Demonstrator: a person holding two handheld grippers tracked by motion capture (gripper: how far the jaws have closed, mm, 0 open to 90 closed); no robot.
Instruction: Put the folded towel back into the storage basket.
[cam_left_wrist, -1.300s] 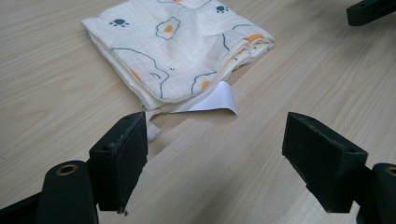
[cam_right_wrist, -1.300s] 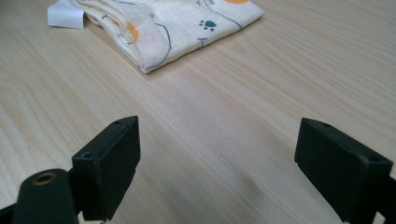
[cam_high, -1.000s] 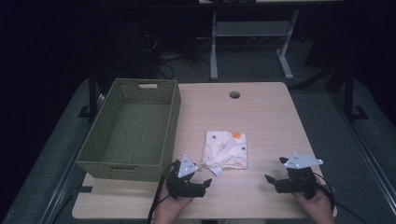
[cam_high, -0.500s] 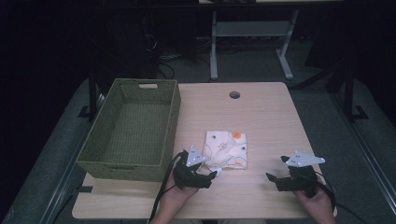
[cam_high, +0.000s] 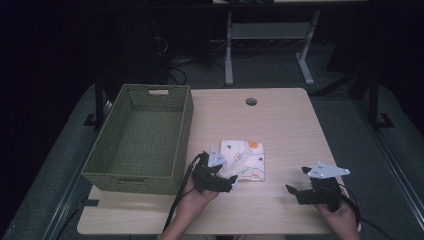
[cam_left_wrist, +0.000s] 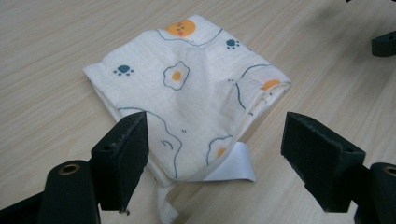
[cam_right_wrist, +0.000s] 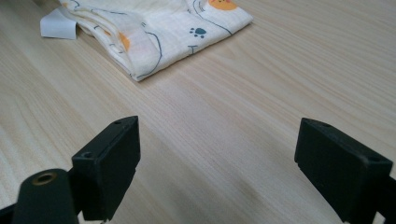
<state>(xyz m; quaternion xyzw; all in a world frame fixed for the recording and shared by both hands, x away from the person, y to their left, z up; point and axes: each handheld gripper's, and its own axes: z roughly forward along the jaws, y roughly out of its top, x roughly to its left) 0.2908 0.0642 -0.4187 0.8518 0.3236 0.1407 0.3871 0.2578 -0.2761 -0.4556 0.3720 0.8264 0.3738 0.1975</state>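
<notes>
Folded printed cloth (cam_left_wrist: 191, 88) lies just right of the green woven basket (cam_high: 140, 140). Left gripper (cam_left_wrist: 215, 158) straddles its near corner, jaws wide, holding nothing. Right gripper (cam_right_wrist: 217, 163) stands wide open, empty, well apart. Risk: pinching only the top layer, unfolding the cloth.

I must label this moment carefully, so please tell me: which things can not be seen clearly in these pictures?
- Folded cloth: its near corner, in the left gripper view, is cut off by the bottom edge beside the left gripper; its far part, in the right gripper view, by the top edge.
- White tag: any print on it is too small to tell.
- Green basket: its near inner wall is hidden by its own rim in the high view.
- Right gripper: open over bare table.
</notes>
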